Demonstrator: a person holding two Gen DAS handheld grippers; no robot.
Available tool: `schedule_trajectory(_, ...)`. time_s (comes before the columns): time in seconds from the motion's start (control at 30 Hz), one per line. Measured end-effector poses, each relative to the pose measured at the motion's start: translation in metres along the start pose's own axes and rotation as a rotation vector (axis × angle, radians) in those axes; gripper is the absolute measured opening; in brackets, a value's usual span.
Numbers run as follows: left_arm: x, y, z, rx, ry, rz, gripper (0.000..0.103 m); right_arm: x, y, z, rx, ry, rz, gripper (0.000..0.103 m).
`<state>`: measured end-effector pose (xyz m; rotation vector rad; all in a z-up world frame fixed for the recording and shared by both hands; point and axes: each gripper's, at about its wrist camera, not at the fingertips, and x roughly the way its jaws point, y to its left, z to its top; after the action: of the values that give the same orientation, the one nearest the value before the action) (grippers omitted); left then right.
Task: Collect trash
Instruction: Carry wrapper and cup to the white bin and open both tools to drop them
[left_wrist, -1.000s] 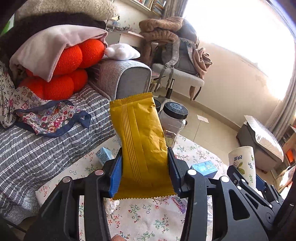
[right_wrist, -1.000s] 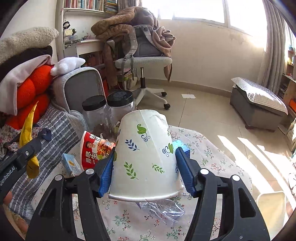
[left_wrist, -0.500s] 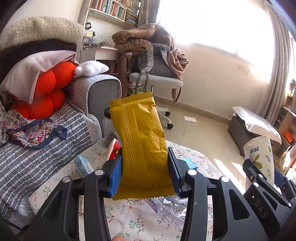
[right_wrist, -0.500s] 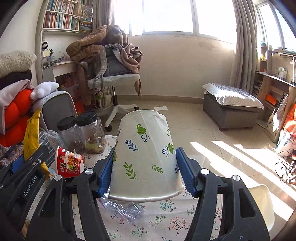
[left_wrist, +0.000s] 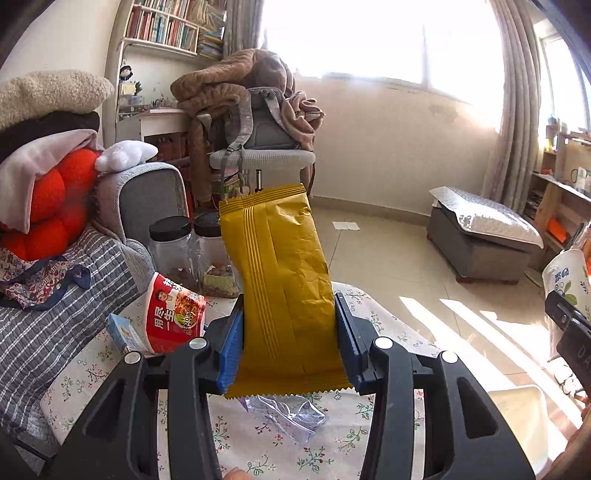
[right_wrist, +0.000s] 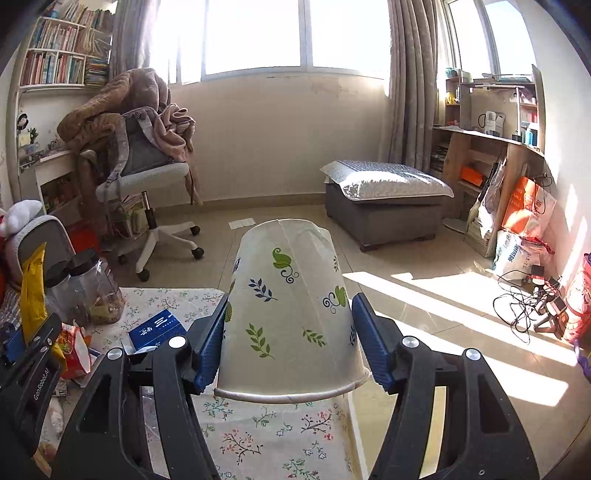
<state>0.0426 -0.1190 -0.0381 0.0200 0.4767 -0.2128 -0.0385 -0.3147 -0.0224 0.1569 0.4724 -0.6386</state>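
My left gripper (left_wrist: 288, 343) is shut on a yellow snack wrapper (left_wrist: 280, 284), held upright above the floral tablecloth (left_wrist: 258, 443). My right gripper (right_wrist: 288, 343) is shut on a white paper cup with leaf print (right_wrist: 291, 314), held upside down over the table's right edge. The cup also shows at the right edge of the left wrist view (left_wrist: 565, 273), and the wrapper at the left of the right wrist view (right_wrist: 31, 291). On the table lie a red instant-noodle cup (left_wrist: 171, 314), a crumpled clear plastic wrapper (left_wrist: 288, 413) and a blue box (right_wrist: 157, 328).
Two black-lidded clear jars (left_wrist: 173, 251) stand at the table's far side beside a grey striped sofa (left_wrist: 55, 325). A white bin rim (left_wrist: 517, 402) shows low right of the table. An office chair (right_wrist: 147, 177), a grey ottoman (right_wrist: 384, 206) and floor cables (right_wrist: 528, 299) lie beyond.
Both grippers have swung to the right with their loads still held; the sofa has slid left in view and more of the floor, window and right shelves now shows.
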Motion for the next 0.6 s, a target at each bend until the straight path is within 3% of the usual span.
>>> schedule_trajectory(0.17,-0.001,-0.031,-0.011,0.053,0.016,-0.048,0.045,0.020,-0.048,-0.010,0.007,0.075,-0.151,0.062)
schedule_trajectory(0.33,-0.007,-0.063,-0.020,0.100,0.031,-0.121,0.045,0.044,-0.088,-0.026,0.033,0.221,-0.224,0.064)
schedule_trajectory(0.37,-0.008,-0.069,-0.022,0.107,0.040,-0.139,0.045,0.046,-0.097,-0.029,0.053,0.239,-0.227,0.065)
schedule_trajectory(0.4,-0.009,-0.076,-0.025,0.114,0.050,-0.158,0.045,0.047,-0.106,-0.031,0.076,0.255,-0.227,0.073)
schedule_trajectory(0.47,-0.009,-0.090,-0.029,0.133,0.069,-0.195,0.045,0.043,-0.122,-0.031,0.131,0.250,-0.236,0.086)
schedule_trajectory(0.6,-0.010,-0.123,-0.043,0.191,0.111,-0.269,0.045,0.028,-0.148,-0.023,0.219,0.174,-0.272,0.093)
